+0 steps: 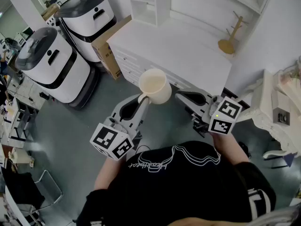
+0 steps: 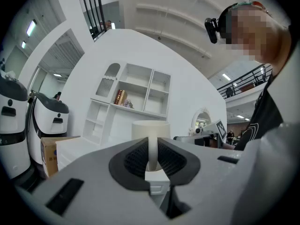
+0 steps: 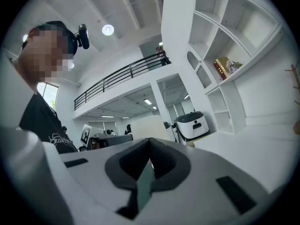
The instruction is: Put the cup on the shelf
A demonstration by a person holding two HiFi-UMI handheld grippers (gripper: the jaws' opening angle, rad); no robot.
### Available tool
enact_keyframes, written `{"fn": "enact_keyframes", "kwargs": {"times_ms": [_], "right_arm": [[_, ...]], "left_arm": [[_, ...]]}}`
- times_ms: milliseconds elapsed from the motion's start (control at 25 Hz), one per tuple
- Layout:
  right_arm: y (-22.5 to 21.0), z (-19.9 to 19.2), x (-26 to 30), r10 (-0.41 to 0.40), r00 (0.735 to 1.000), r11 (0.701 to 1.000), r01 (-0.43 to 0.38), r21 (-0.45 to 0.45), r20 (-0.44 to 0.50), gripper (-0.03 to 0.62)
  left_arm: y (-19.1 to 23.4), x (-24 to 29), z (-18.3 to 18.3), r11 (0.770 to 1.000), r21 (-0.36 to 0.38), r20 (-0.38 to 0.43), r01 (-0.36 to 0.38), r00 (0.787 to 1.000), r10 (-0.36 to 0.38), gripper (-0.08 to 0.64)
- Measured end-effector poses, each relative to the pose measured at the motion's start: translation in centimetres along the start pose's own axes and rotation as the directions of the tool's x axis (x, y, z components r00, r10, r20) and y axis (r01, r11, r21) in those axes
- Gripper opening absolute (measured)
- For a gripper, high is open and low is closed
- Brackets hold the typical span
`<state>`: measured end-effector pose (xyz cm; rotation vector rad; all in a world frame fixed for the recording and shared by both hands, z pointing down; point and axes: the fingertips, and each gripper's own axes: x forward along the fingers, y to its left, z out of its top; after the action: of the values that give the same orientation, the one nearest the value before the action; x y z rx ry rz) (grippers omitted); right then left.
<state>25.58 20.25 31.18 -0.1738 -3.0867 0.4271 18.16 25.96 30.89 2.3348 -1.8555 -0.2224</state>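
Note:
A cream cup (image 1: 154, 86) hangs in the air in front of the white cabinet, mouth up. My left gripper (image 1: 142, 99) is shut on its handle (image 2: 153, 150), and the cup's body (image 2: 150, 129) rises just past the jaws in the left gripper view. My right gripper (image 1: 178, 96) hovers beside the cup on its right, jaws shut with nothing between them. From the right gripper view the cup (image 3: 146, 128) shows just beyond the jaw tips (image 3: 150, 142). The white shelf unit (image 2: 133, 100) with several open compartments stands at the back of the cabinet top.
A white cabinet top (image 1: 174, 51) lies ahead, with a wooden mug tree (image 1: 229, 39) at its right. Two white and black machines (image 1: 51, 65) and a cardboard box (image 1: 109, 46) stand to the left. A book and ornament (image 2: 121, 98) sit in one shelf compartment.

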Motion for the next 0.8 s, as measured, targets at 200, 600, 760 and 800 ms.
{"fn": "enact_keyframes", "kwargs": {"times_ms": [200,600,760,800], "right_arm": [[1.9,-0.5,0.9,0.004,1.0,1.0,-0.004,-0.003,0.002,0.006],[3.6,-1.6,3.0,0.022,1.0,1.0,-0.022,0.004,0.01,0.006],[2.5,-1.3,4.1,0.024,1.0,1.0,-0.024,0.008,0.018,0.006],[2.0,-1.4,4.4,0.027,0.999,1.0,-0.027,0.014,0.02,0.006]], "left_arm": [[0.1,-2.1,0.2,1.0,-0.009,0.009,0.002,1.0,-0.002,0.046],[1.2,-4.9,0.4,1.0,-0.009,0.031,-0.018,0.999,0.018,0.046],[2.7,-4.4,0.3,0.999,-0.02,0.022,-0.036,0.999,0.036,0.046],[3.1,-4.0,0.2,0.999,-0.023,0.018,-0.041,0.999,0.041,0.046]]}}
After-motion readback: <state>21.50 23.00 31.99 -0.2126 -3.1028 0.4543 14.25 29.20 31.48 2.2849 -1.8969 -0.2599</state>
